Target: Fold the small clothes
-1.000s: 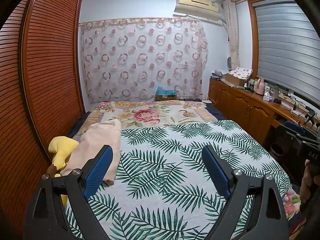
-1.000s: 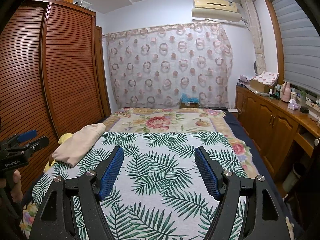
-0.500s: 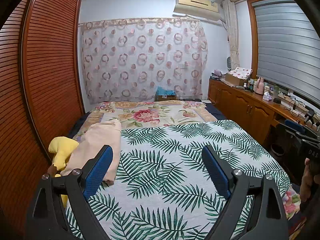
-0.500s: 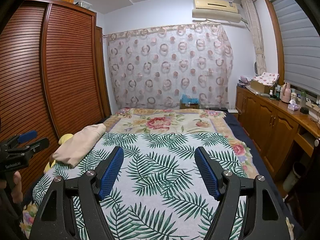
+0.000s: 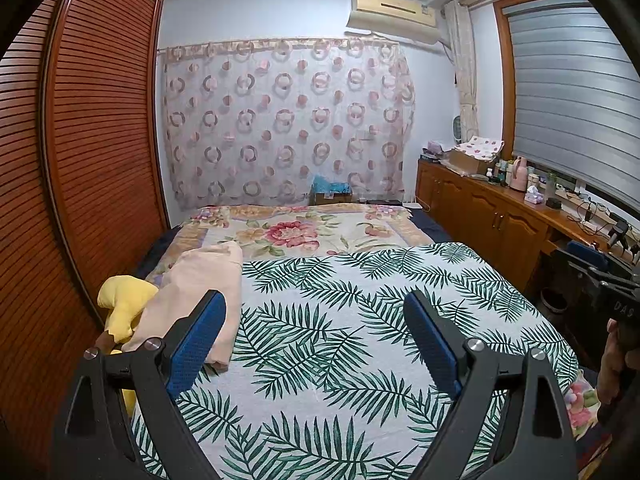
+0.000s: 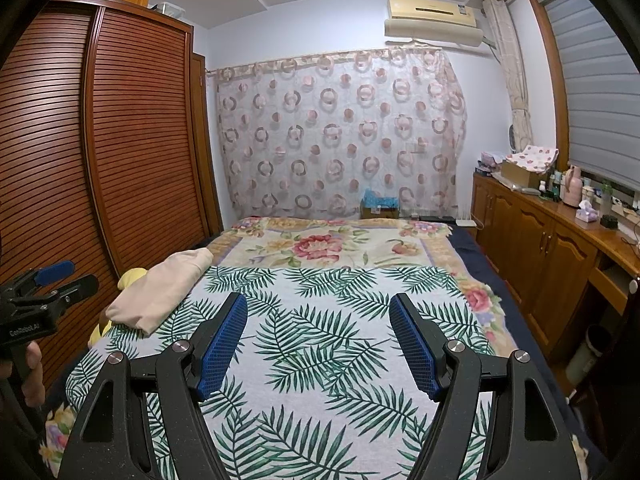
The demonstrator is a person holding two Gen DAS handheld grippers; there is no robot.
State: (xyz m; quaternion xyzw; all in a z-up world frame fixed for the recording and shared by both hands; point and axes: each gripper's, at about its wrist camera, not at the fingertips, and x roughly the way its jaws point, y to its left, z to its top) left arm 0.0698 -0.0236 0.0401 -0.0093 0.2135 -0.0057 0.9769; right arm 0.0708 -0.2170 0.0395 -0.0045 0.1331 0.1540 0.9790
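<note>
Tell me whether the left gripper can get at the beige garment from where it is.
Probably yes. The left gripper is open and empty, and the beige garment lies on the bed just beyond its left finger, with nothing between them. The yellow cloth sits partly under it.

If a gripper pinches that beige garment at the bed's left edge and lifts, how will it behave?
The beige garment lies in soft, rounded folds, so it will probably droop and unfold when lifted. It looks light. It overlaps a yellow item, which may get dragged along.
</note>
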